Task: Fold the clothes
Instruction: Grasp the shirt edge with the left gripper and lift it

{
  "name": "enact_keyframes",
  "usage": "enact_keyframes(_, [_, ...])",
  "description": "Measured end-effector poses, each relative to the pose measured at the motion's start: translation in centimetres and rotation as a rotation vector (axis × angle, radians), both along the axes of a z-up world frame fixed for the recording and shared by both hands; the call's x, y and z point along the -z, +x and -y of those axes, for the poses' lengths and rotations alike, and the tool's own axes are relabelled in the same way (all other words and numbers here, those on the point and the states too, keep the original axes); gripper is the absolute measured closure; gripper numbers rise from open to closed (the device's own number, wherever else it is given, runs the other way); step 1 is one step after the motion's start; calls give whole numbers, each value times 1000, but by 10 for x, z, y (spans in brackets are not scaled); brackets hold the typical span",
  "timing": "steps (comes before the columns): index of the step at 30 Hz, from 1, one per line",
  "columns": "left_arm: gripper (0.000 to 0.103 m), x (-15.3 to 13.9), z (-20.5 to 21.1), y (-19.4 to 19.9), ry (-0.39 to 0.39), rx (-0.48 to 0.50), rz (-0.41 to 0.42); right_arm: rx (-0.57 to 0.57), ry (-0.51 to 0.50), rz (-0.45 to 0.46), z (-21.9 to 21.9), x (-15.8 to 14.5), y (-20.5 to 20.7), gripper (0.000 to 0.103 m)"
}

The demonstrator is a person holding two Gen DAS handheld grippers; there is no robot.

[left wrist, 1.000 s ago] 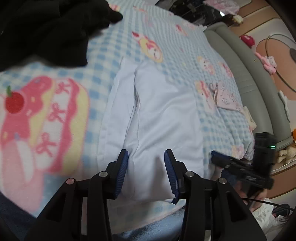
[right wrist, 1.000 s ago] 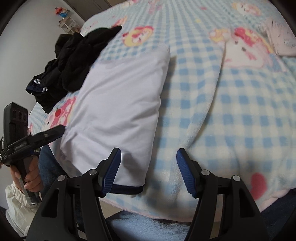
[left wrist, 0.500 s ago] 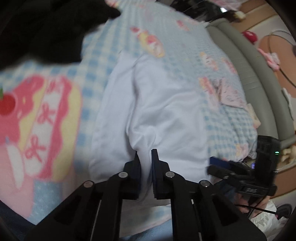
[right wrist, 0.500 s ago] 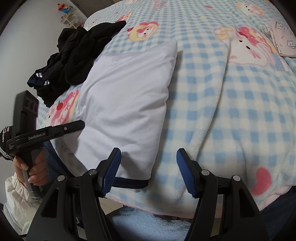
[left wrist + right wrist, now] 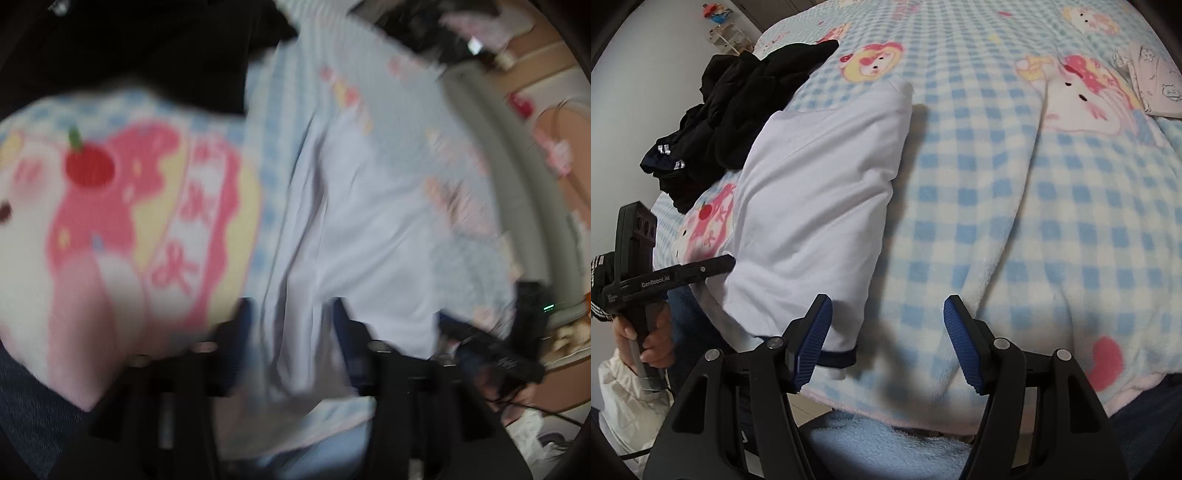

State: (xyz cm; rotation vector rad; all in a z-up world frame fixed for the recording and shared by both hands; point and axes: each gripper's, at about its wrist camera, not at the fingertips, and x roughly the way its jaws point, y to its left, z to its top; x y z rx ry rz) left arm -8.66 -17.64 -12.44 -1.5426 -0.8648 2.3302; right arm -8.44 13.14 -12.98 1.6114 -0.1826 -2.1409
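White garment [image 5: 820, 206] lies folded on the blanket [image 5: 1015, 221]; left gripper [image 5: 291, 328] has just been opening, cloth between unclenched jaws. Right gripper [image 5: 886, 332] gapes empty. Snagged fabric could undo the fold.

The right tongs [image 5: 886, 341] are black angular arms with silver screws and ribbed blue pads [image 5: 812, 343]. The left tongs [image 5: 729, 263] – black too – carry white "GenRobot.AI" lettering. The hand [image 5: 646, 338] emerges from a dark sleeve [image 5: 598, 291] with white stripes.
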Motion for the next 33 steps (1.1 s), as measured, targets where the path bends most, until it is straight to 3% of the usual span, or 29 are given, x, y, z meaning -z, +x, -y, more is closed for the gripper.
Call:
enact_keyframes(2, [37, -2, 0, -6, 22, 10, -34, -25, -42, 11, 6, 1, -7, 37])
enact_keyframes(5, [43, 13, -18, -21, -40, 66, 16, -84, -96, 80, 26, 25, -22, 35])
enact_keyframes(6, [61, 16, -28, -23, -70, 89, 21, -104, -98, 107, 33, 37, -26, 32])
enact_keyframes(7, [78, 15, -37, -23, -91, 106, 17, -103, -80, 106, 37, 43, -27, 35])
enact_keyframes(8, [82, 13, -45, -22, -110, 121, 12, -100, -59, 101, 39, 48, -26, 40])
enact_keyframes(10, [90, 1, -58, -16, -116, 136, -41, -90, -59, 45, 34, 31, -17, 73])
enact_keyframes(12, [90, -13, -66, -12, -84, 144, -85, -80, -62, -15, 27, 12, -7, 90])
enact_keyframes(13, [90, -18, -68, -11, -64, 147, -97, -67, -83, -40, 18, 1, -1, 92])
enact_keyframes(17, [90, -27, -87, 3, -9, 188, -111, 5, -111, -62, -14, -17, 17, 93])
enact_keyframes(20, [86, -5, -86, 12, -30, 169, -27, 17, -95, -19, -25, -8, 23, 93])
enact_keyframes(22, [68, 10, -81, 14, -24, 159, 51, 7, -74, 31, -28, 5, 24, 81])
enact_keyframes(23, [68, 17, -77, 12, -9, 155, 102, 20, -57, 71, -29, 15, 21, 77])
enact_keyframes(25, [70, 2, -69, 12, -19, 151, 42, 38, -85, 96, -38, 16, 17, 72])
enact_keyframes(30, [70, -47, -53, -21, -22, 103, -145, 25, -110, -74, -53, -28, 0, 72])
enact_keyframes(33, [70, -47, -52, -59, -63, 93, -162, 75, -52, -89, -57, -32, -30, 72])
